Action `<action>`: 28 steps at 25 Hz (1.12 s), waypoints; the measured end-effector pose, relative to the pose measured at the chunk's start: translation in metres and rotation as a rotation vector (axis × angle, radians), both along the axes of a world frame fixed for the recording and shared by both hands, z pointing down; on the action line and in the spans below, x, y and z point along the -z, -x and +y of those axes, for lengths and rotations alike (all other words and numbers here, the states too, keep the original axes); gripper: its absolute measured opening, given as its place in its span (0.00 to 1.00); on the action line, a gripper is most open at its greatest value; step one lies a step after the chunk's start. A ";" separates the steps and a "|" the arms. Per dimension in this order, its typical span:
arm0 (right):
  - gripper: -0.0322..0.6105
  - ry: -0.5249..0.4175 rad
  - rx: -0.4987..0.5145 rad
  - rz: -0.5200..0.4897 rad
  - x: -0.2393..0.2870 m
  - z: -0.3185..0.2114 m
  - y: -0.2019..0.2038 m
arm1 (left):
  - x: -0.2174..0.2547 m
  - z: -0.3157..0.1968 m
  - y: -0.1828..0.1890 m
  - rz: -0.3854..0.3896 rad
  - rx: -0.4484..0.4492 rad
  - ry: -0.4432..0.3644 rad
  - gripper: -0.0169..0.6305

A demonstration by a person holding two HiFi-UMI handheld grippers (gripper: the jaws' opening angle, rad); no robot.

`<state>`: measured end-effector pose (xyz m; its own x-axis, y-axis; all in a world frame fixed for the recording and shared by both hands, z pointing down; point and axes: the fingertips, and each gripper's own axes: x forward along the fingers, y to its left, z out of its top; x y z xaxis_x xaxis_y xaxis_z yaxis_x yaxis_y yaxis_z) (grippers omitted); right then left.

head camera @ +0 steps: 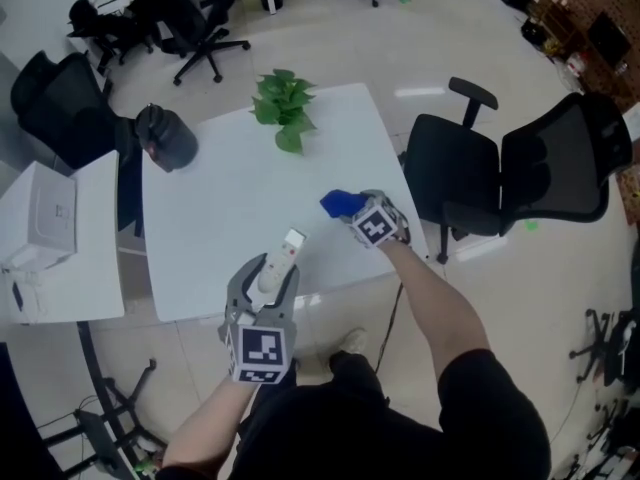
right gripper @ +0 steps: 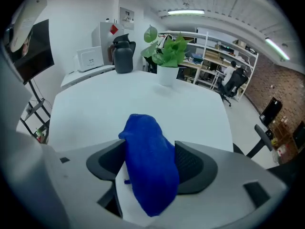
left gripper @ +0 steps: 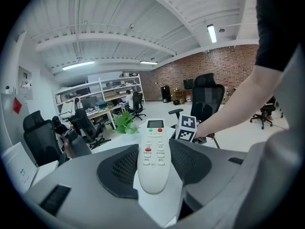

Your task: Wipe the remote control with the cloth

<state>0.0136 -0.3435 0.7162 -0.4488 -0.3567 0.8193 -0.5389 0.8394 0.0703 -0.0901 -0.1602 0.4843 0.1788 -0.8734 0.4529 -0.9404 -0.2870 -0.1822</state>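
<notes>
Right gripper (right gripper: 150,149) gapes, cloth (right gripper: 151,175) seemingly loose inside: pinch it firmly before wiping the left gripper's (head camera: 268,271) clamped remote (left gripper: 153,156).

Floor: pale glossy tiles (head camera: 470,28) spread all round you.
Table: the white table (head camera: 220,218) before you carries a leafy potted plant (head camera: 283,103) at its far edge and a dark jug (head camera: 165,138) at its far left corner.
Side desk: on your left, a white desk (head camera: 90,288) bears a white box (head camera: 50,208).
Chairs: black office chairs (head camera: 520,173) stand on your right.
Wall: red brick wall (left gripper: 228,68).
Light: strip lamps (left gripper: 212,33) glow on the white ceiling.
</notes>
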 end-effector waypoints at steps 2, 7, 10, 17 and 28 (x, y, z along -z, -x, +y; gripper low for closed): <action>0.55 0.037 -0.010 -0.002 -0.007 0.000 -0.001 | -0.001 -0.003 0.000 -0.002 0.004 0.000 0.34; 0.37 0.065 -0.037 -0.015 -0.007 0.001 -0.004 | -0.001 -0.008 -0.004 -0.007 0.000 -0.003 0.34; 0.32 0.125 -0.057 -0.068 0.001 0.015 -0.005 | 0.001 -0.007 -0.006 -0.006 -0.010 -0.011 0.34; 0.28 -0.007 -0.114 -0.242 0.094 0.066 -0.018 | 0.017 -0.002 -0.006 -0.021 -0.054 -0.064 0.34; 0.28 -0.346 0.089 -0.517 0.336 0.217 0.031 | 0.053 0.027 -0.003 -0.204 -0.168 -0.199 0.34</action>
<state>-0.0177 -0.1264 0.3797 -0.7962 -0.5056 0.3325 -0.5052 0.8578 0.0945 -0.0870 -0.1328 0.4317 0.2507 -0.9145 0.3176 -0.8216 -0.3745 -0.4297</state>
